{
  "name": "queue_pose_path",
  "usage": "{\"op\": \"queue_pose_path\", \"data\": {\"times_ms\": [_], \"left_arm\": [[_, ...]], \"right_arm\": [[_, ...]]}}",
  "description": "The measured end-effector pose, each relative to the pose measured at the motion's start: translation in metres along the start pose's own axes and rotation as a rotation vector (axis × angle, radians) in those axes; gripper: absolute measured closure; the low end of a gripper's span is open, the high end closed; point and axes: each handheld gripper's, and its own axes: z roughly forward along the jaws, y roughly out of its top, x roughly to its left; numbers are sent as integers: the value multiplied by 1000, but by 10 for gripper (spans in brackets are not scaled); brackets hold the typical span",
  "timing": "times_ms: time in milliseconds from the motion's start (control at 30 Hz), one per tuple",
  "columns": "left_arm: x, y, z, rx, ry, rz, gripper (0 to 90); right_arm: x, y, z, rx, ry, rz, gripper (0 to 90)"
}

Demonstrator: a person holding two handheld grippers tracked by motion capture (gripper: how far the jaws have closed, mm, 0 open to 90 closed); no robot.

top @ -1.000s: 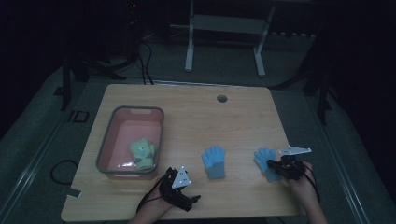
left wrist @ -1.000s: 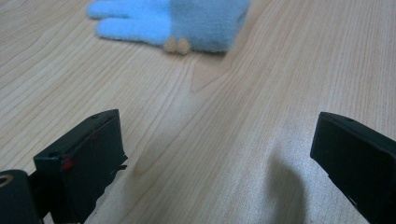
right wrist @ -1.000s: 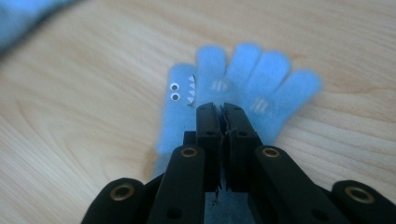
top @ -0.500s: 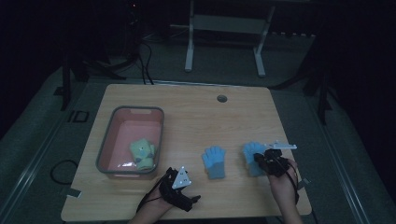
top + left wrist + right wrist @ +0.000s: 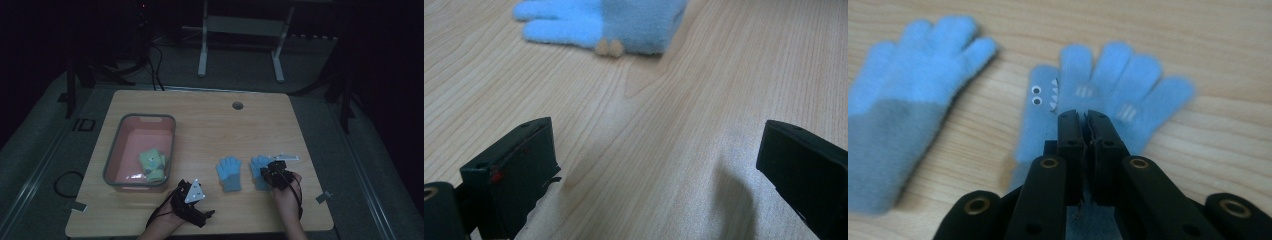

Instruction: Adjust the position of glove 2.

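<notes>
Under the right gripper (image 5: 1084, 117), jaws pinched together, shark glove (image 5: 1108, 90) palm hidden, cuff unseen.

light blue gloves (image 5: 229, 172), pink bin (image 5: 120, 150), black tongs (image 5: 1084, 122)

high view: overhead, far | gripper views: low, close, share glove (image 5: 913, 95)

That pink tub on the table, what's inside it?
Inside the pink tub lies a small yellow-green fabric bundle, perhaps gloves. Whatever lies beneath it is covered.
</notes>
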Motion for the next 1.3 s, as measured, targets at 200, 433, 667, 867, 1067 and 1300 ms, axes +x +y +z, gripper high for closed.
{"op": "queue_pose_path", "data": {"times_ms": [200,433,667,867,1067,1300], "left_arm": [[0,0,0,1,-4,-1,30],[0,0,0,2,-5,0,30],[0,0,1,-1,-6,-6,29],[0,0,0,3,-4,0,30],[0,0,0,5,-3,-1,29],[1,0,0,5,-8,-4,30]], "right_arm": [[1,-2,4,10,-4,0,813],[-3,1,-5,8,14,-37,724],[-17,7,-24,-9,75,-139,687],[-29,10,-31,-35,192,-247,652],[-31,7,-23,-55,283,-345,632],[-31,-3,2,-14,238,-420,629]]}}
